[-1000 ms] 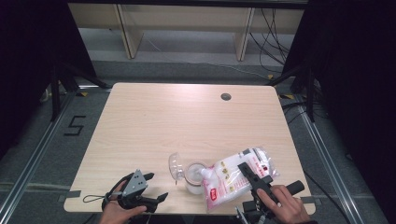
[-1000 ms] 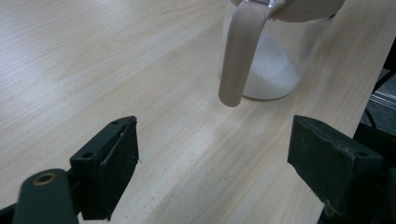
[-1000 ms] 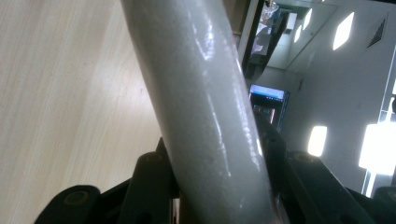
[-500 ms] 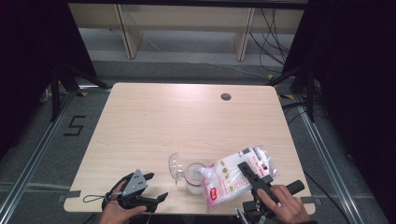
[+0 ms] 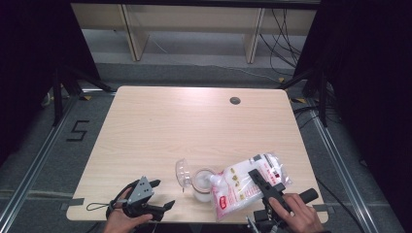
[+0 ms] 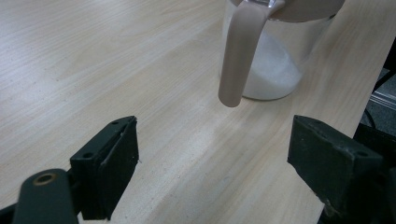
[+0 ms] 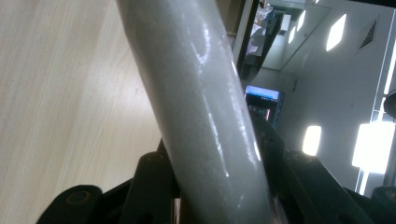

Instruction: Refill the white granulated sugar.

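Nearest me, my left gripper [image 5: 154,194] rests at the front edge of the light wood table [image 5: 160,126] with jaws spread wide and nothing between them, while my right gripper [image 5: 265,187] pinches the one white bag [image 5: 243,182], tipped with its mouth over the one clear glass jar [image 5: 201,184] (white powder sits in its bottom, its clear lid [image 5: 182,171] swung open on the left). Farther off the tabletop is bare wood except for one round dark grommet hole [image 5: 235,100]. Beyond it lie grey floor, pale shelving [image 5: 189,29] and black curtains on both sides.
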The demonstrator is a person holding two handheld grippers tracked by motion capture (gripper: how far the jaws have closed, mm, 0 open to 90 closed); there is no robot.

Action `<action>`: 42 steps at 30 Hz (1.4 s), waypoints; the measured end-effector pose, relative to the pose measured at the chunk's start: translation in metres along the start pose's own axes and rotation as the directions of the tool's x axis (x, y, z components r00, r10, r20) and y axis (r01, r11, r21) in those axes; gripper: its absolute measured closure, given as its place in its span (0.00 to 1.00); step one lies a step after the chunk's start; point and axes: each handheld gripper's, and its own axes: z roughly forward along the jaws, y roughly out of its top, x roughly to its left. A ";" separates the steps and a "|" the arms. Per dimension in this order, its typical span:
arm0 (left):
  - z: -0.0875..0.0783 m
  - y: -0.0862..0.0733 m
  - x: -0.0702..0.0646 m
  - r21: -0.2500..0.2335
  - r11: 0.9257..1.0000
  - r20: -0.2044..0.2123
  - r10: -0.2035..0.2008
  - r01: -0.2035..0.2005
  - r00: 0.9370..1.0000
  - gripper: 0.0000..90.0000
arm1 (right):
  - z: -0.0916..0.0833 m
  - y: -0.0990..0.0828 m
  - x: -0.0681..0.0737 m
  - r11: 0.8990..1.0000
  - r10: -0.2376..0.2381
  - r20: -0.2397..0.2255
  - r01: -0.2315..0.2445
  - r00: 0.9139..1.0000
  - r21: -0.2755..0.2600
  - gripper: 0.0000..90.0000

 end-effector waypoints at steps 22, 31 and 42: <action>0.000 0.001 0.001 -0.009 1.000 0.003 0.013 -0.013 1.000 0.18 | 0.001 0.000 -0.001 1.000 0.002 -0.013 -0.002 1.000 0.004 0.75; -0.001 0.000 -0.001 0.000 1.000 0.003 -0.019 0.019 1.000 0.18 | -0.001 -0.001 0.003 1.000 0.016 -0.025 -0.016 1.000 0.012 0.76; -0.001 0.000 -0.001 0.000 1.000 0.003 -0.018 0.018 1.000 0.18 | 0.000 -0.003 0.002 1.000 0.026 -0.009 -0.026 1.000 0.001 0.76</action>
